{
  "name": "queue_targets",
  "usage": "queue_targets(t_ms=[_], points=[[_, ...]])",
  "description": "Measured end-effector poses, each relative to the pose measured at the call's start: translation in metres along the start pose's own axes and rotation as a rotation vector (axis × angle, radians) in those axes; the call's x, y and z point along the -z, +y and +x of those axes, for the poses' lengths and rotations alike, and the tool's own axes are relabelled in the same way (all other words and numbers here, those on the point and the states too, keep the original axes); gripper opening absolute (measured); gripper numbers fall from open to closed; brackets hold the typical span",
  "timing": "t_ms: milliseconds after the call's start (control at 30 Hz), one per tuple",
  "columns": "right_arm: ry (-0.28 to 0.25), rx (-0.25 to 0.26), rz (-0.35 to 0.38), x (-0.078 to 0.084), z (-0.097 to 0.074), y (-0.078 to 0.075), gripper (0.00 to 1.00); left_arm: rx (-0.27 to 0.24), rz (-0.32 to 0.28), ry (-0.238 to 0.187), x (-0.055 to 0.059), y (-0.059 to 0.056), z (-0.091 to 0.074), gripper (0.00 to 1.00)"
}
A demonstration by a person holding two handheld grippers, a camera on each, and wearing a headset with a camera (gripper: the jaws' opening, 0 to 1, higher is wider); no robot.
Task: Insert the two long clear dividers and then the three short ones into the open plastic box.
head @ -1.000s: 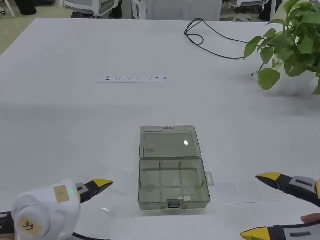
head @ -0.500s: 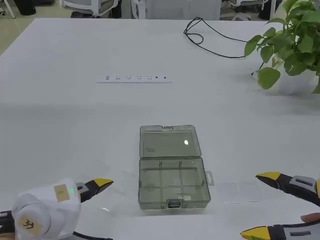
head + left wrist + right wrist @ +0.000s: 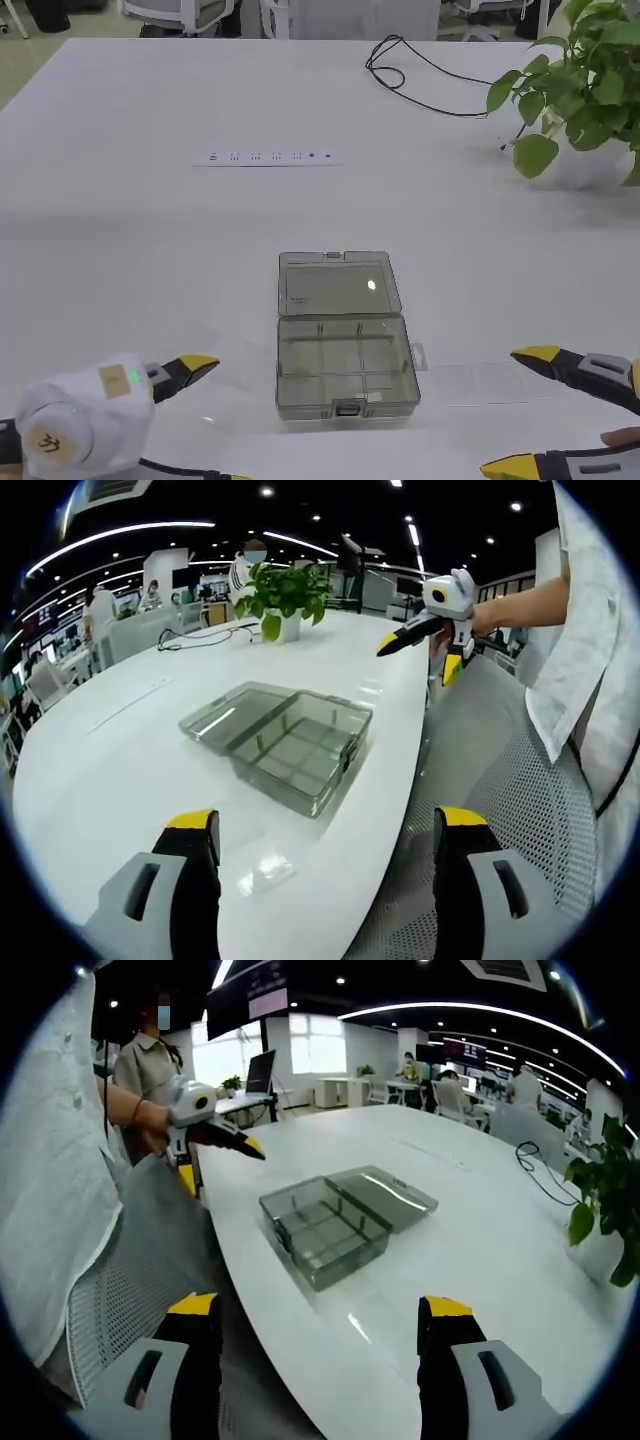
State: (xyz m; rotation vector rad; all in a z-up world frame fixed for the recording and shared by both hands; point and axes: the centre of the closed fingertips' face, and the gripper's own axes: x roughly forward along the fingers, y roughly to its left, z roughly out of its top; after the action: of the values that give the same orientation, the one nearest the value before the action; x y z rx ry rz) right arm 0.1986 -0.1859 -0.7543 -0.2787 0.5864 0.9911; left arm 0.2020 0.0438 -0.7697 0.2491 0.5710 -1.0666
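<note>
Since a second ago the left tool has drawn slightly down and toward the person in the head view. The box, the dividers and the right tool keep their places. Both tools stand wide and hold nothing. The open box sits on the counter near its front edge, with the lid flat behind it. The clear dividers lie flat just right of the box, long axis parallel to that edge, between the box and the right tool. So the right tool is nearer, and I think it should take the first long one. A small clear piece lies before the left tool.
</note>
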Motion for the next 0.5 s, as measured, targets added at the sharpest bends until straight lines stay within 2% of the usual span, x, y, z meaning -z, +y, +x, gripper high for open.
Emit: queue_targets(t_ms=[233,333,500], points=[[-0.001,0.0,0.003,0.0,-0.001,0.0,0.81,-0.052,-0.031,-0.007,0.0,0.022,-0.011,0.88],[-0.001,0.0,0.002,-0.001,-0.001,0.0,0.8,-0.076,-0.035,0.001,0.002,0.032,-0.015,0.88],[-0.003,-0.002,0.003,-0.002,0.0,0.0,0.8,-0.129,-0.075,0.027,0.008,0.054,-0.024,0.87]])
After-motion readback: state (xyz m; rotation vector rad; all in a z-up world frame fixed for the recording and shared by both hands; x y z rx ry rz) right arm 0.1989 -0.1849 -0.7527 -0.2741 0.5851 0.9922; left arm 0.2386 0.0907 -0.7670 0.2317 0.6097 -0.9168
